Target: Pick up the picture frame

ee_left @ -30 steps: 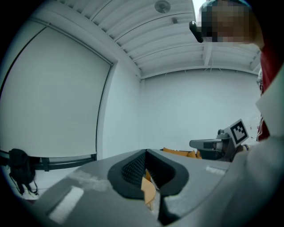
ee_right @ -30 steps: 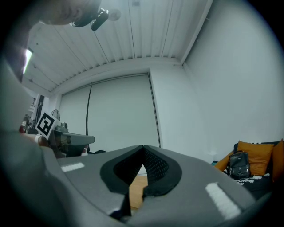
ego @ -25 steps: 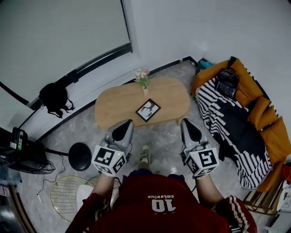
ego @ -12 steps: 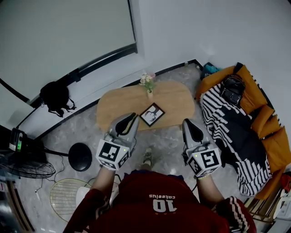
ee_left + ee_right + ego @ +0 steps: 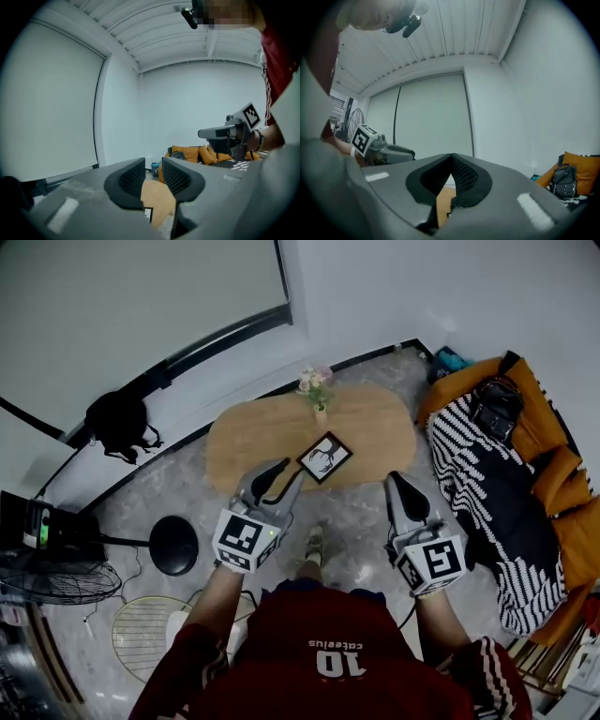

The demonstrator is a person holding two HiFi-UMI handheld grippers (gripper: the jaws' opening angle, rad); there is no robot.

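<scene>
Table: picture frame, flowers in vase

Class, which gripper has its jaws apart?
The left gripper: its jaws have just been opening, nothing between them; the right gripper has jaws that meet at the tips.

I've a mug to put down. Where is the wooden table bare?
Bare: the table's left end, left of the vase and picture frame, and its right end, toward the sofa. Crowded: the middle, with the vase at the far edge, the frame nearer the front and the left gripper over the front edge.
</scene>
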